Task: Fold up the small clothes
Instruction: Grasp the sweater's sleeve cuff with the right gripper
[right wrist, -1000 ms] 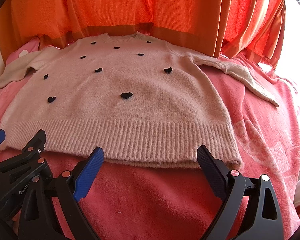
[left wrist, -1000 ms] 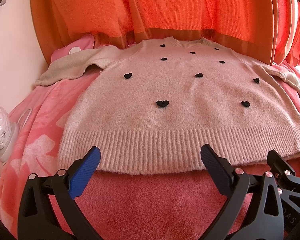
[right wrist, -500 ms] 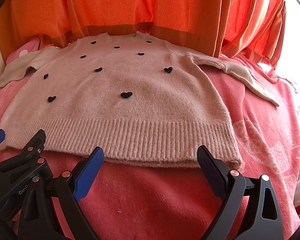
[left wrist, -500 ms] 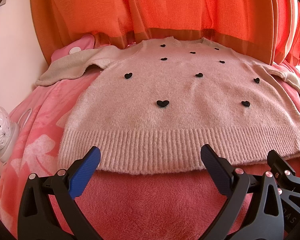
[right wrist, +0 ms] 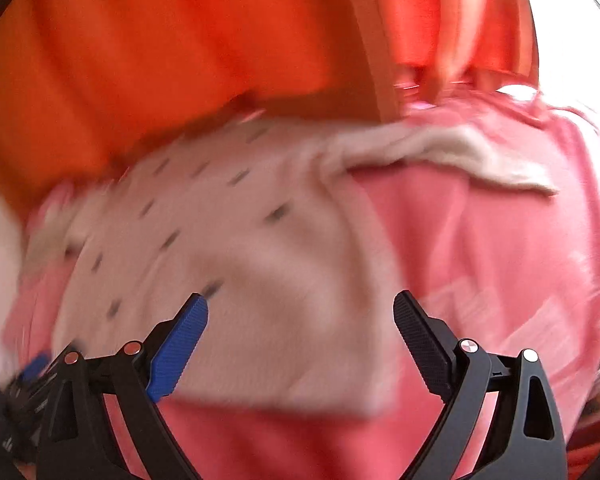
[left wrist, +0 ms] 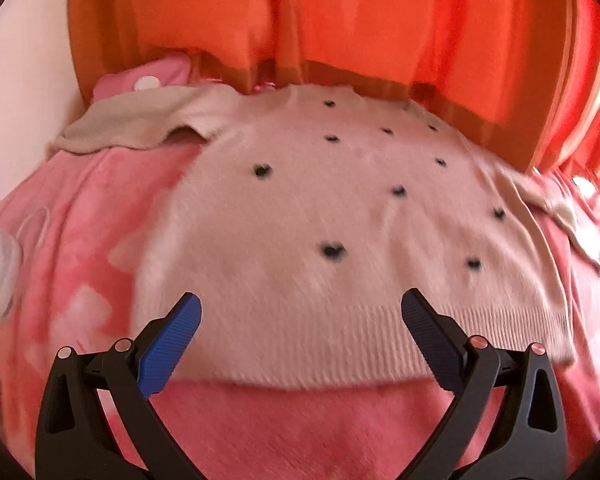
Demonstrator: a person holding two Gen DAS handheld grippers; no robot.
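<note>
Fuzzy pink sweater (left wrist: 340, 240) lies flat on pink blanket (left wrist: 80, 240), neckline by orange curtain (left wrist: 340, 20); my left gripper (left wrist: 300, 320) gapes empty over its ribbed hem; right gripper (right wrist: 300, 320) wide too, over sweater's right corner; view blurry

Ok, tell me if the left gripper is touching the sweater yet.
Cannot tell. In the left wrist view the open left gripper overlaps the sweater near its hem, but blur hides any contact or gap.

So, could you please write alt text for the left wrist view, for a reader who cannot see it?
A pale pink sweater with small black hearts lies flat, sleeves spread, on a pink blanket, orange curtains behind. The open left gripper frames the ribbed hem, holding nothing.
</note>
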